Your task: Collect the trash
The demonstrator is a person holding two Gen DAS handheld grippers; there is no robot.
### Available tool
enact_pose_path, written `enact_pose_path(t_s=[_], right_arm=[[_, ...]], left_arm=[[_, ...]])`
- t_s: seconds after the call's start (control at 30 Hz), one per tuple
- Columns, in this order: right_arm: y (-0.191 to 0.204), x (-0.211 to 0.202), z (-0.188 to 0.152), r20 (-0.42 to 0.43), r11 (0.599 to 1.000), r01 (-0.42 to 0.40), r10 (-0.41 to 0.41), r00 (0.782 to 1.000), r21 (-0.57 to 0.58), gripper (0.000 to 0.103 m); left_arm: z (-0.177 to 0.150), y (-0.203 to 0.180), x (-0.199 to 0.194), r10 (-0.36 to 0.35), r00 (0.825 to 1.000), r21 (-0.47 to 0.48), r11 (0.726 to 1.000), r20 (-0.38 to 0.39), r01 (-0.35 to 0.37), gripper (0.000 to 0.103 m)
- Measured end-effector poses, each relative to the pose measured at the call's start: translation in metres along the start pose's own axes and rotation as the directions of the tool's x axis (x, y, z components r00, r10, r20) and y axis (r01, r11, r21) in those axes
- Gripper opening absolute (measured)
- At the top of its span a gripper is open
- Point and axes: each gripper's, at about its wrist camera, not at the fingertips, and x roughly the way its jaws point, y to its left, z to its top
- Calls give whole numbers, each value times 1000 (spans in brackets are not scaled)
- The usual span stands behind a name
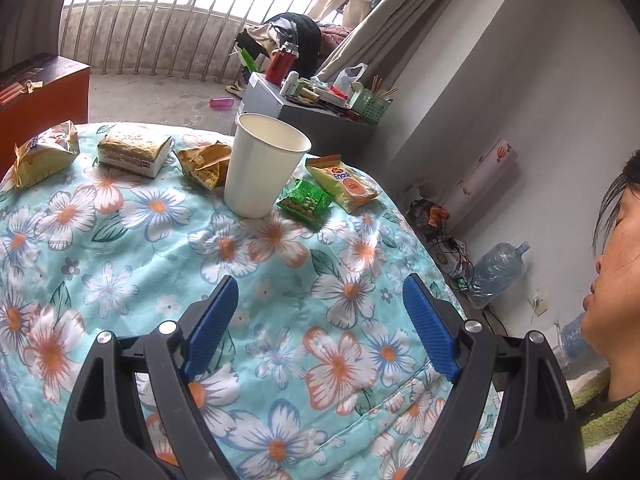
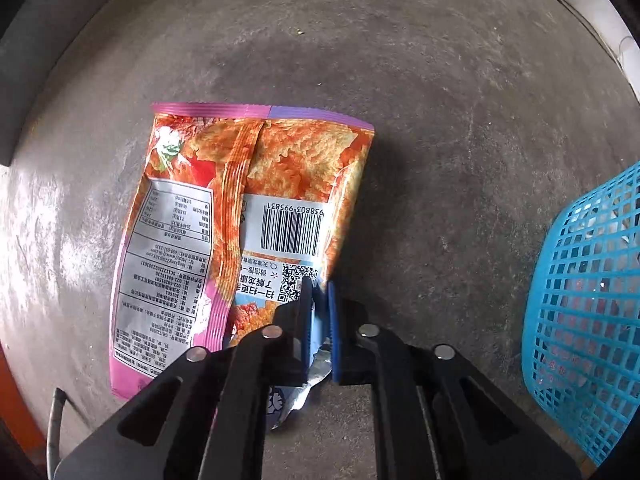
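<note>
The right tool is clamped on the near corner of an orange and pink snack bag, its blue pads pressed together on the crumpled foil edge. The bag stretches away from the tool with its printed back, barcode and nutrition panel facing the camera, over a grey concrete floor; whether it rests on the floor or hangs above it cannot be told. To the tool's right stands a blue mesh basket, apart from the bag.

The left tool has its fingers wide apart and grips nothing, held over a worktop covered with a floral cloth. Straight ahead of it, well apart, stands a white paper cup, upright. Just right of the cup lie a green packet and a yellow packet, close beside each other. Left of the cup sits a crumpled golden wrapper, then a wrapped loaf-shaped pack, and farthest left a yellow wrapped pack near the cloth's edge.
</note>
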Motion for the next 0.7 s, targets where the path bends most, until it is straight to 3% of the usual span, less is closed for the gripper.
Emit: enact_pose_path(t_s=[0.07, 0.2, 0.27, 0.37, 0.47, 0.53, 0.63, 0.7], right_arm=[[9, -16, 0, 31, 999, -28, 29, 999, -31, 3], [19, -92, -12, 139, 983, -103, 124, 982, -153, 2], [20, -143, -26, 201, 970, -136, 177, 963, -203, 2], [10, -226, -56, 306, 954, -183, 252, 918, -236, 2], [-33, -310, -83, 442, 958, -182, 264, 857, -220, 2], [-76, -351, -98, 508, 972, -178, 231, 830, -152, 2], [-150, -380, -102, 544, 987, -161, 130, 829, 11, 2], [-199, -370, -92, 507, 977, -167, 77, 858, 134, 2]], left_arm=[[-1, 1, -2, 0, 1000, -1, 1000, 6, 0, 80], [0, 4, -10, -11, 999, -12, 1000, 34, 12, 80], [1, 7, -13, -25, 999, -26, 999, 42, 26, 80], [3, 8, -16, -36, 998, -30, 999, 56, 37, 80], [4, 8, -24, -59, 995, -26, 998, 76, 61, 80], [5, 8, -29, -76, 993, -26, 997, 89, 78, 80], [4, 7, -34, -107, 989, -34, 993, 107, 111, 80], [3, 7, -38, -128, 985, -41, 990, 118, 134, 80]])
